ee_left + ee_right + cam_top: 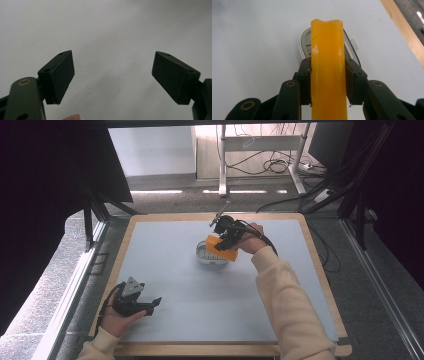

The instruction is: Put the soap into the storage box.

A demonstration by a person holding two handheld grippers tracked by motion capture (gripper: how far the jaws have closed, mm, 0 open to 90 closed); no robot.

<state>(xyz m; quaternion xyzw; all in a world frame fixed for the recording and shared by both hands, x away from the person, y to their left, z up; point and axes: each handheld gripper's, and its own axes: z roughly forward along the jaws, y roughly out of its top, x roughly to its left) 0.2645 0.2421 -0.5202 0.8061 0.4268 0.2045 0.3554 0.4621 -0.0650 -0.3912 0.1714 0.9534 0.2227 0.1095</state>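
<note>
Orange block (327, 67), clamped edgewise between the pads of the right gripper (226, 241), hangs just above a white container (210, 254), probably a dish, ready for placing; left gripper (141, 304) rests open and empty on the table (175, 275).

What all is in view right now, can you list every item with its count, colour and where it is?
Sponge: one, orange, clamped between the right gripper's jaws, held over the white dish.
Dish: one, white, shallow, near the middle of the mat, under the sponge.
Mat: one, pale grey-blue, covering the tabletop.
Table: one, light wood edge around the mat.
Desk frame and cables: one white frame, dark cables on the floor behind the table.
Left gripper: one, black, near-left corner of the mat, jaws apart and empty.
Right gripper: one, black, shut on the sponge.
Sleeves: two, cream, coming in from the bottom.
</note>
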